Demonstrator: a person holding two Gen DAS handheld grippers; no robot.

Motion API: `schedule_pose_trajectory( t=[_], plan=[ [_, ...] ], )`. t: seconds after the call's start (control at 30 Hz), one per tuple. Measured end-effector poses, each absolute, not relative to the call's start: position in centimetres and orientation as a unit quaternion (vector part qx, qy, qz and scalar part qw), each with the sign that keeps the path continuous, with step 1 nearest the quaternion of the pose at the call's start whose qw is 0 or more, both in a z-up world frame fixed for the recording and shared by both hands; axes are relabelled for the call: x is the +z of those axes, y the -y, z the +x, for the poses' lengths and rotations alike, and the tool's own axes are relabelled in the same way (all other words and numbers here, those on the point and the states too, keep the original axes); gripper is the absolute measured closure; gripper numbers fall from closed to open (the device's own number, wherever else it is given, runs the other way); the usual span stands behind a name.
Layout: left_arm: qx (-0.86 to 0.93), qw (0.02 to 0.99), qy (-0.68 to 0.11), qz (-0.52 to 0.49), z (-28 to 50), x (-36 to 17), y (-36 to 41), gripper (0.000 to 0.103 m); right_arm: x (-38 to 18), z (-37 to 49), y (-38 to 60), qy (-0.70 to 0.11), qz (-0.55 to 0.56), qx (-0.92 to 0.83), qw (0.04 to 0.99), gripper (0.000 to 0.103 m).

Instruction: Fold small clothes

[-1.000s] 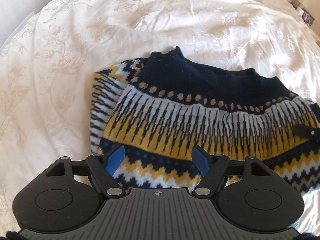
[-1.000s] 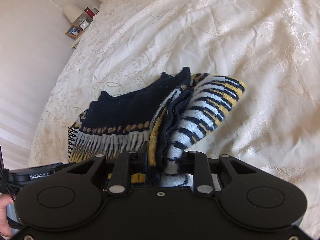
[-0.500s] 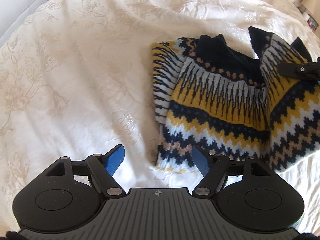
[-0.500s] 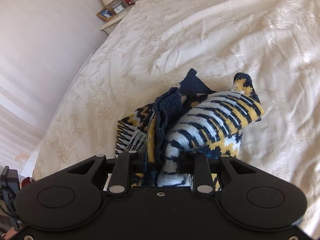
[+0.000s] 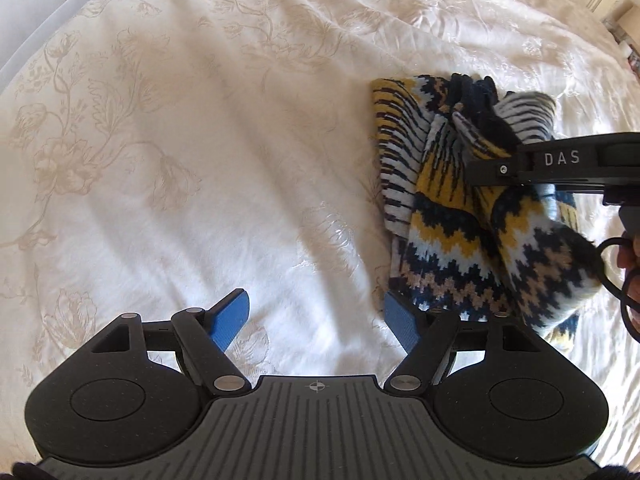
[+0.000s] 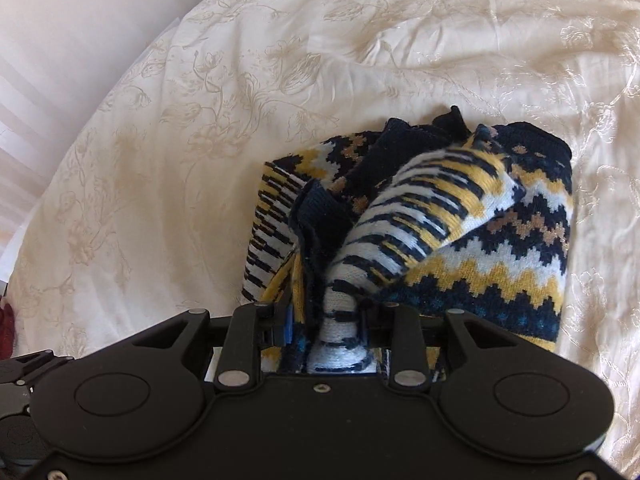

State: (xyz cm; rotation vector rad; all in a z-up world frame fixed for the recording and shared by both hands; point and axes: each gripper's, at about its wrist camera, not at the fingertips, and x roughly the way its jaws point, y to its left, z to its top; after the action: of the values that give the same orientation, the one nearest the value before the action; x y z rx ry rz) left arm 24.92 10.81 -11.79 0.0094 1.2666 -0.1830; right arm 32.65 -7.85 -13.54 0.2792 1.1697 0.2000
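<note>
Your right gripper (image 6: pixel 326 320) pinches a bunched fold of the patterned sweater (image 6: pixel 460 240), lifting part of it over the rest, which lies on the cream bedspread (image 6: pixel 200 120) embroidered with pale flowers. Your left gripper (image 5: pixel 316 322) hovers spread wide over bare bedspread just beside the sweater's hem. Beyond the bedspread's edge stands a white wall (image 6: pixel 60 40).

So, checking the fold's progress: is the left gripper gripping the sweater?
No, the left gripper is open over the bedspread, beside the sweater.
</note>
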Motion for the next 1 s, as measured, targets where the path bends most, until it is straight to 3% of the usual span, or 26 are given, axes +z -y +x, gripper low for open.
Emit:
schedule_pose_trajectory(
  t=[0.07,0.4,0.73,0.93,1.0],
  plan=[
    [-0.085,0.801,-0.593,0.003,24.9,-11.9,-11.0,0.03,-13.3,32.7,7.1,-0.54,0.136,0.112,0.823,0.054],
    [-0.102,0.814,-0.572,-0.002,25.9,-9.8,-10.6,0.03,-9.5,30.2,9.9,-0.464,0.187,0.117,0.858,0.054],
    [-0.158,0.806,-0.569,-0.047,30.7,-9.2,-7.2,0.03,-9.7,23.4,10.7,-0.473,0.067,0.107,0.872,0.032],
    [-0.183,0.795,-0.576,-0.046,34.1,-9.8,-4.8,0.03,-10.4,20.3,6.2,-0.43,-0.03,0.139,0.892,0.017],
    [-0.188,0.791,-0.582,-0.038,34.9,-10.3,-4.1,0.03,-10.7,19.9,4.6,-0.415,-0.066,0.142,0.896,0.017]
  ],
)
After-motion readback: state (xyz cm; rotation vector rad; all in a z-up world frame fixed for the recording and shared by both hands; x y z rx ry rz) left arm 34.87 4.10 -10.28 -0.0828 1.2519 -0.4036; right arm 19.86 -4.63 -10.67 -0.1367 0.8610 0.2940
